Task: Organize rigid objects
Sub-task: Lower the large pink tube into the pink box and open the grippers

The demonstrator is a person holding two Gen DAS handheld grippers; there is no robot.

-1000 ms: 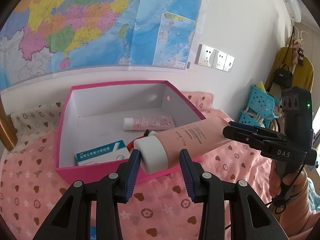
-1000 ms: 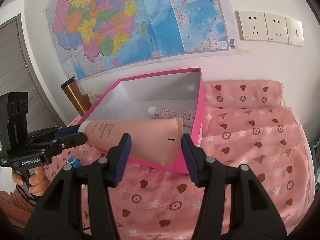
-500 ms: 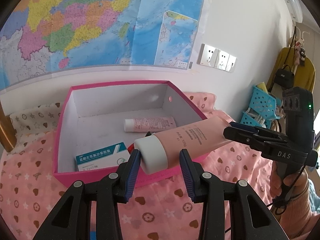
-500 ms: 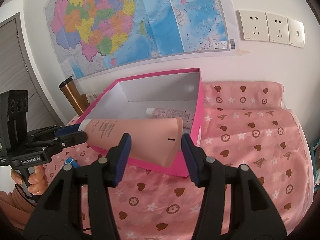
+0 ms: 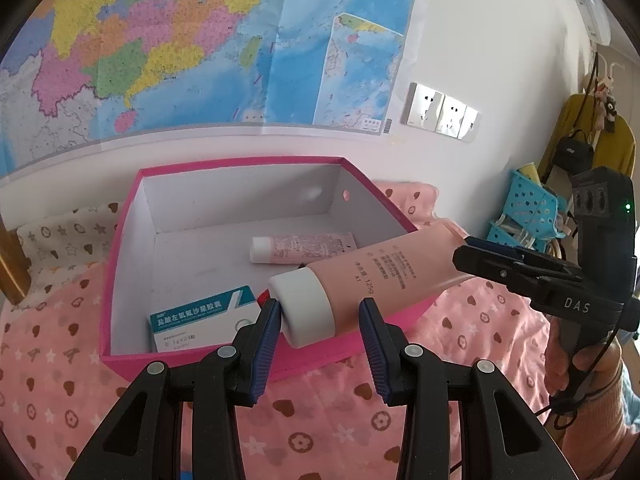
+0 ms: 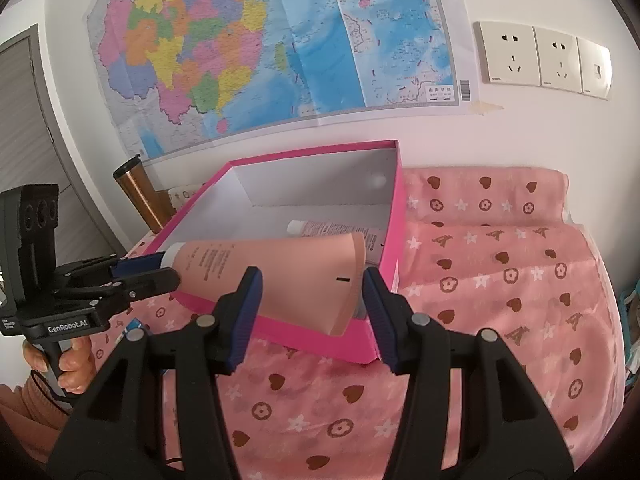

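Note:
A big pink tube (image 5: 376,276) with a white cap (image 5: 304,308) is held level over the front edge of the pink box (image 5: 120,240). My left gripper (image 5: 320,320) stands around the cap; its left pad touches it and the right pad stands apart. My right gripper (image 6: 312,292) stands around the flat crimped end (image 6: 344,280), touching its edges. Whether either truly grips is unclear. The box holds a small pink tube (image 5: 300,246) and a blue-white medicine carton (image 5: 200,318).
The box (image 6: 392,216) sits on a pink patterned cloth (image 6: 500,280). A map (image 6: 280,40) and wall sockets (image 6: 544,60) are behind. A copper tumbler (image 6: 138,192) stands left of the box. Blue baskets (image 5: 528,212) stand at the right.
Both grippers and the big tube have risen slightly and shifted toward the box; the tube's cap now hangs over the box's front edge. The grip looks unchanged.

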